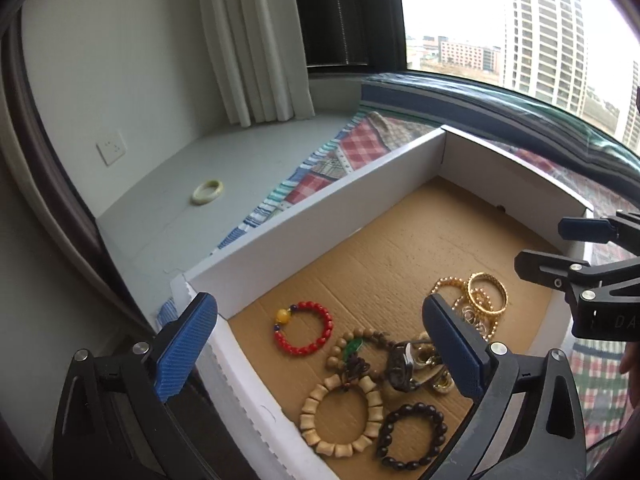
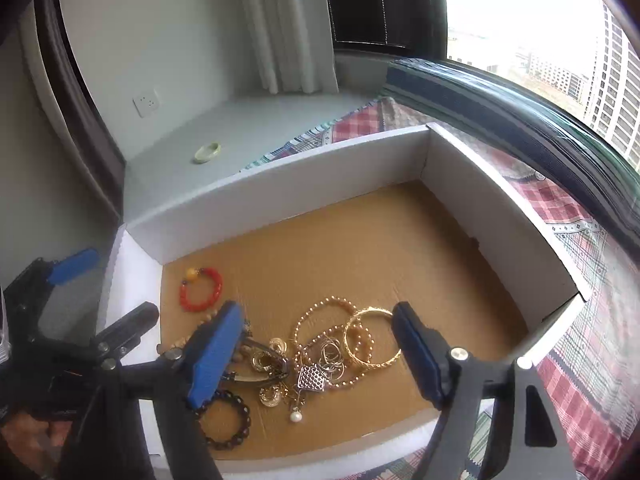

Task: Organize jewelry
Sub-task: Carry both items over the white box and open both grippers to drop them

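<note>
Presently catalogued: one shallow white box (image 2: 280,184) with a brown cardboard floor, resting on a patchwork cloth (image 2: 576,392). Contents, in the right wrist view: red bead bracelet (image 2: 200,289) at 9 o'clock of the floor, lying apart; gold bangle (image 2: 374,338) and gold bead chain (image 2: 320,320) near centre, overlapping thin silver rings (image 2: 332,356); dark bead bracelet (image 2: 224,420) at 7 o'clock. One pale green bangle (image 1: 208,191) lies outside the box on the grey ledge (image 1: 168,184), at 10 o'clock.

Left hand-held gripper (image 1: 320,356): wide open, holding nothing, poised over the wooden bead bracelets (image 1: 342,414). Right hand-held gripper (image 2: 316,356): wide open, empty, above the gold tangle.

Risk: the heaped pieces appear interlocked, so lifting one probably drags neighbours along or snags the thin rings.
</note>
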Tool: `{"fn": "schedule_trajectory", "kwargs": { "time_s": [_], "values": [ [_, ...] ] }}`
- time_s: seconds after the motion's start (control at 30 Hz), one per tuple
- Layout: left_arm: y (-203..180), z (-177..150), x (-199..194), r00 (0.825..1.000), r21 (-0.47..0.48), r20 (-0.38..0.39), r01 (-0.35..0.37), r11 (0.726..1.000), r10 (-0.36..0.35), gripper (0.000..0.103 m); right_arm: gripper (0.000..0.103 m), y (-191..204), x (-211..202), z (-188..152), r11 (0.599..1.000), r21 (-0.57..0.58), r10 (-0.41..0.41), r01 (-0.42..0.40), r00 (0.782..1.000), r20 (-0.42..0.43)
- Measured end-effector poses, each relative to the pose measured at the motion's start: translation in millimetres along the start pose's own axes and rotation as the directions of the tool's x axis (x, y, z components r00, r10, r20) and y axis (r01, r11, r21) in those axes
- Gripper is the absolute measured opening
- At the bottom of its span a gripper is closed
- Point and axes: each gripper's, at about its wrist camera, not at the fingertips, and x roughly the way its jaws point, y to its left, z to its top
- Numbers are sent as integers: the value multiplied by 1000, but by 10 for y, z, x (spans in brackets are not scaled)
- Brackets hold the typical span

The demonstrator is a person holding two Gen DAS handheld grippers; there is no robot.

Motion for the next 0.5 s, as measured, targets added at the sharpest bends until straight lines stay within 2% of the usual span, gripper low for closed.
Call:
{"fn": "schedule_trajectory", "kwargs": {
  "time_s": [0.03,0.07,0.13,0.23,0.3,0.33,0.5],
  "values": [
    [-17,-7,-53,999,1,-5,-39,999,39,102,82,14,-37,-5,1000,-14,-17,17,1000,3],
    [-30,-25,-109,999,0,11,-49,999,49,102,82,31,-70,-16,999,-33,-36,36,999,5],
    [-10,-73,-158,999,-42,-1,-37,998,37,102,82,65,-113,-49,995,-68,-78,78,997,-2],
    [37,-138,-73,990,-112,-129,47,993,-61,102,82,85,-138,-127,990,-92,-111,108,993,-34],
    [89,-210,-47,978,-183,-160,103,978,-133,102,82,71,-163,-190,990,-84,-116,111,991,-61],
    [98,-238,-50,976,-208,-166,106,972,-142,102,82,54,-181,-223,991,-74,-116,110,990,-74],
    [-11,-271,-129,983,-170,-172,36,985,-65,102,82,46,-258,-341,994,-64,-94,88,991,-99]
  ]
}}
